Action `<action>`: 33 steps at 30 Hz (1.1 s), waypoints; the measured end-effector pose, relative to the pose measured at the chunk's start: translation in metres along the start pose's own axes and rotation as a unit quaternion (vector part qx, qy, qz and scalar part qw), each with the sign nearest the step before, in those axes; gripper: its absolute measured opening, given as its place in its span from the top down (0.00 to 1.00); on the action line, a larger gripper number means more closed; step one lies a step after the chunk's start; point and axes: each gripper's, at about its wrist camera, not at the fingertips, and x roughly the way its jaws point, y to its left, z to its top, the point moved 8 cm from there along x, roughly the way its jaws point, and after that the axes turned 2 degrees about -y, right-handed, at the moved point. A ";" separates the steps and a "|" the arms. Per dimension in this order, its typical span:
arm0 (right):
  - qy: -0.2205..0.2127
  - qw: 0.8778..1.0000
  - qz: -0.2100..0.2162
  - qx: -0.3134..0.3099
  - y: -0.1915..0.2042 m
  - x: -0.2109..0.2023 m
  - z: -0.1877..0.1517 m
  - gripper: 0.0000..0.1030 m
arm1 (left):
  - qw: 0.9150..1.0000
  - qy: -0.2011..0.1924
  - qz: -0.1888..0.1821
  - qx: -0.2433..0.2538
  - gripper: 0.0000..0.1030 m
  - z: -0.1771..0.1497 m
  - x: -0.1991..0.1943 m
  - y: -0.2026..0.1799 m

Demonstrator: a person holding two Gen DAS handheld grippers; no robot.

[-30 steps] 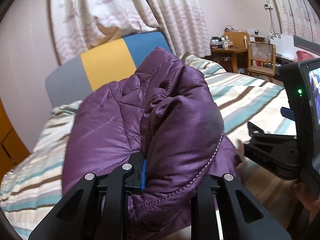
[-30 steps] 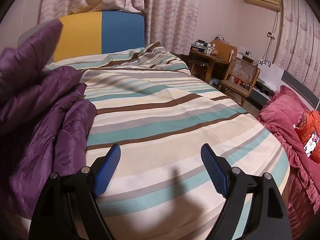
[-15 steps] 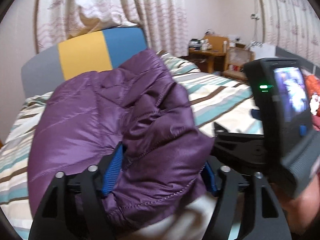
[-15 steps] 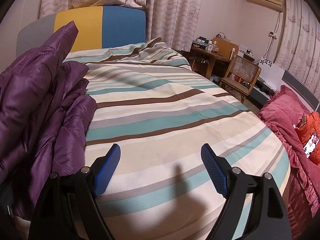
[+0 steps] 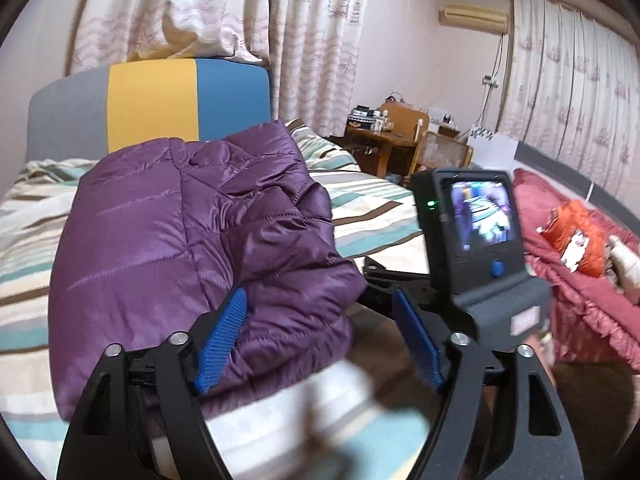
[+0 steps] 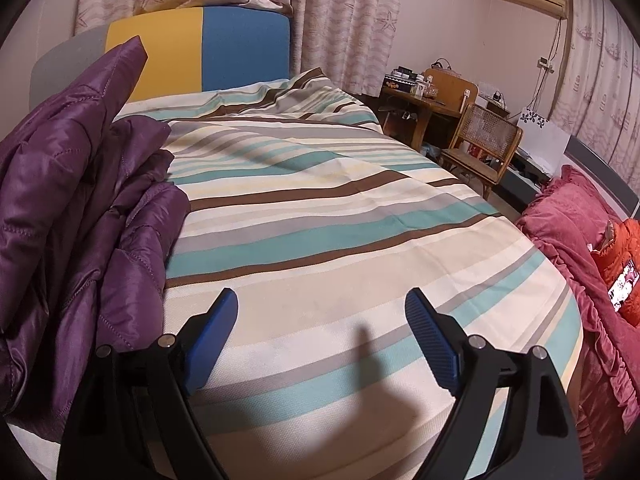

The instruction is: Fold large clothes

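Note:
A purple quilted jacket (image 5: 172,240) lies bunched in a thick fold on the striped bed (image 5: 372,208). My left gripper (image 5: 318,300) is at its near edge with the jaws opening. The jacket's rounded fold sits between them against the left pad (image 5: 224,332), while the right pad is apart from it. In the right wrist view the jacket (image 6: 80,208) fills the left side. My right gripper (image 6: 322,300) hovers over bare striped sheet, its jaws wide, opening a little and holding nothing. Its camera unit (image 5: 476,232) shows close to the right of the left gripper.
A grey, yellow and blue headboard (image 6: 196,48) stands at the far end before curtains. A wooden desk and cane chair (image 6: 480,148) are at the back right. A red bedspread (image 6: 568,216) with an orange garment (image 6: 624,256) lies to the right.
The left jaws went from shut on the jacket's fold to wide apart, and the jacket settled lower onto the bed. The left view swung right. The right gripper kept still.

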 end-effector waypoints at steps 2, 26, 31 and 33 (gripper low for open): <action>0.000 1.000 0.000 0.001 0.000 0.000 0.000 0.17 | 1.000 -0.008 -0.007 -0.016 0.17 0.001 -0.012 0.002; 0.001 1.000 0.002 -0.005 0.001 0.002 0.000 0.15 | 0.957 0.035 0.185 -0.223 0.12 0.035 -0.001 0.179; -0.016 1.000 0.012 0.007 -0.002 -0.004 0.003 0.15 | 0.968 0.065 0.187 -0.153 0.11 0.026 0.023 0.157; -0.029 0.999 0.029 0.019 -0.006 -0.012 0.007 0.15 | 0.970 0.061 0.196 -0.131 0.11 0.025 0.024 0.150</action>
